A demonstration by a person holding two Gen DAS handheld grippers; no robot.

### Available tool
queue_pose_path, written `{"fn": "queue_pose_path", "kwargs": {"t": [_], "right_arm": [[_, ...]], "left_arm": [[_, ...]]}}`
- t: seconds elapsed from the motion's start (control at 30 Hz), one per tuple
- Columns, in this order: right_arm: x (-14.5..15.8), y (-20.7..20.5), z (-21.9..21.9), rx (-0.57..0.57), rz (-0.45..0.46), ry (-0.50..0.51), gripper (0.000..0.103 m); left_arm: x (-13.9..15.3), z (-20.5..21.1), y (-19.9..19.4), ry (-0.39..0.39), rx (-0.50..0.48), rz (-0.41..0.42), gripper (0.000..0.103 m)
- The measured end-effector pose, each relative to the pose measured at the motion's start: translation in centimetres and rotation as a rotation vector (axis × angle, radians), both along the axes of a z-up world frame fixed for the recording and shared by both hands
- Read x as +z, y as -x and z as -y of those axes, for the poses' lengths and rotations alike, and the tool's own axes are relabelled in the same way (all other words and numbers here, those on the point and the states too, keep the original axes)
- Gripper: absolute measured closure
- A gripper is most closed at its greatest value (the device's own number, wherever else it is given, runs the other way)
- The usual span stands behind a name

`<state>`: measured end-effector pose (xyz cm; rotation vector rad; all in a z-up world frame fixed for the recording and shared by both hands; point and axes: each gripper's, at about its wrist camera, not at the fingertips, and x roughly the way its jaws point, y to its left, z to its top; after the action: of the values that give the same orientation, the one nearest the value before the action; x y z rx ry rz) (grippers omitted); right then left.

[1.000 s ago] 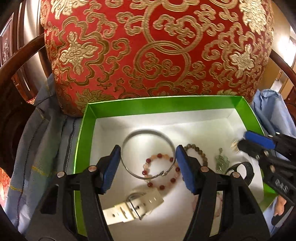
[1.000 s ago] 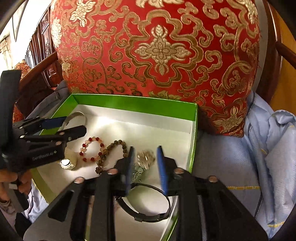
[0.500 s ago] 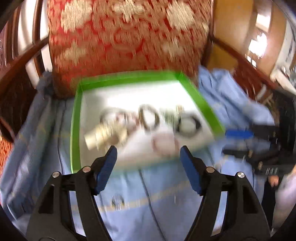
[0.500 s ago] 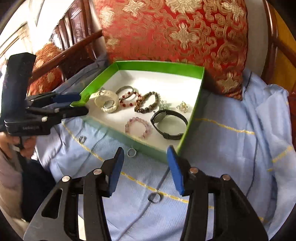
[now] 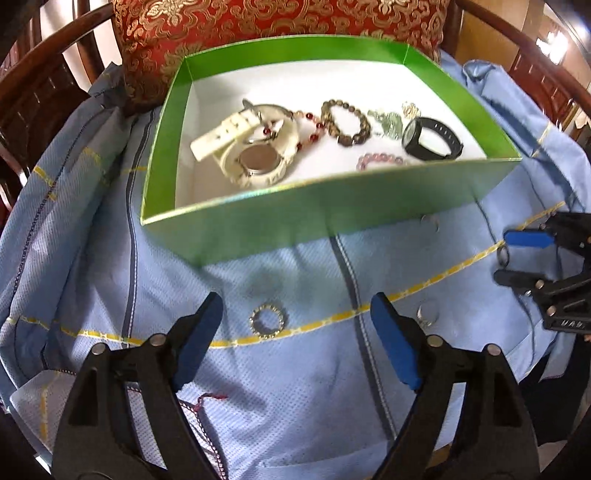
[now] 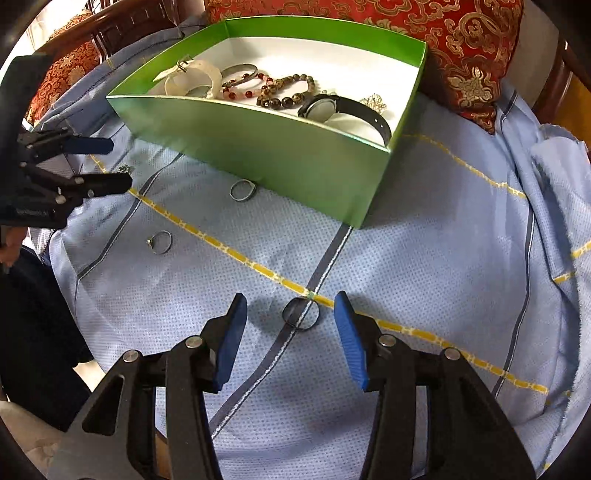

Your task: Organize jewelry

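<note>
A green box [image 5: 325,218] [image 6: 258,144] with a white floor holds a cream watch [image 5: 255,155], beaded bracelets [image 5: 345,122], a black watch [image 5: 432,138] [image 6: 343,107] and small pendants. Loose rings lie on the blue cloth in front of it. My left gripper [image 5: 295,321] is open and empty, just behind a beaded ring [image 5: 268,320]. My right gripper [image 6: 290,325] is open and empty, straddling a dark ring [image 6: 301,314]. Two more rings [image 6: 242,190] [image 6: 160,242] lie between the grippers.
A red and gold cushion [image 5: 280,18] [image 6: 461,44] stands behind the box. Dark wooden chair arms [image 5: 44,85] curve round both sides. The blue cloth [image 6: 424,277] is wrinkled and bunched at the right.
Both grippers have pulled back out of the box and dropped low over the cloth in front of it. The right gripper has opened wider and now frames the dark ring.
</note>
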<state>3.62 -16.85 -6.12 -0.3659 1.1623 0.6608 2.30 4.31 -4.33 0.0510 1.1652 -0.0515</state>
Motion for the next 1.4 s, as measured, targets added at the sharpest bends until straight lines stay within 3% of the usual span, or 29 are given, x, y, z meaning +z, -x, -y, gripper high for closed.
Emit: {"fn": "queue_pose_path", "kwargs": {"t": [0.07, 0.2, 0.57, 0.73, 0.87, 1.1, 1.2, 1.4], "right_arm": [[0.0, 0.0, -0.2, -0.001, 0.006, 0.011, 0.058], [0.4, -0.3, -0.3, -0.009, 0.021, 0.023, 0.076], [1.2, -0.1, -0.9, 0.011, 0.051, 0.067, 0.077], [1.1, -0.3, -1.1, 0.019, 0.06, 0.079, 0.077], [1.1, -0.4, -1.0, 0.006, 0.064, 0.082, 0.077], [1.1, -0.4, -1.0, -0.003, 0.075, 0.096, 0.077], [1.1, -0.3, -1.1, -0.004, 0.075, 0.096, 0.077], [1.0, 0.1, -1.5, 0.014, 0.077, 0.09, 0.08]], "left_arm": [[-0.4, -0.2, 0.0, -0.008, 0.006, -0.012, 0.021], [-1.1, -0.4, 0.0, -0.016, 0.009, -0.033, 0.021], [-2.3, -1.3, 0.0, -0.008, 0.008, -0.047, 0.021], [-2.3, -2.2, 0.2, 0.017, 0.02, -0.025, 0.03], [-2.0, -2.9, 0.1, 0.028, 0.034, -0.011, 0.043], [-2.0, -1.9, 0.4, 0.003, 0.014, -0.003, 0.049], [-1.7, -1.3, 0.6, 0.014, -0.002, 0.002, 0.063], [-1.7, -0.6, 0.6, 0.019, -0.025, 0.004, 0.076]]}}
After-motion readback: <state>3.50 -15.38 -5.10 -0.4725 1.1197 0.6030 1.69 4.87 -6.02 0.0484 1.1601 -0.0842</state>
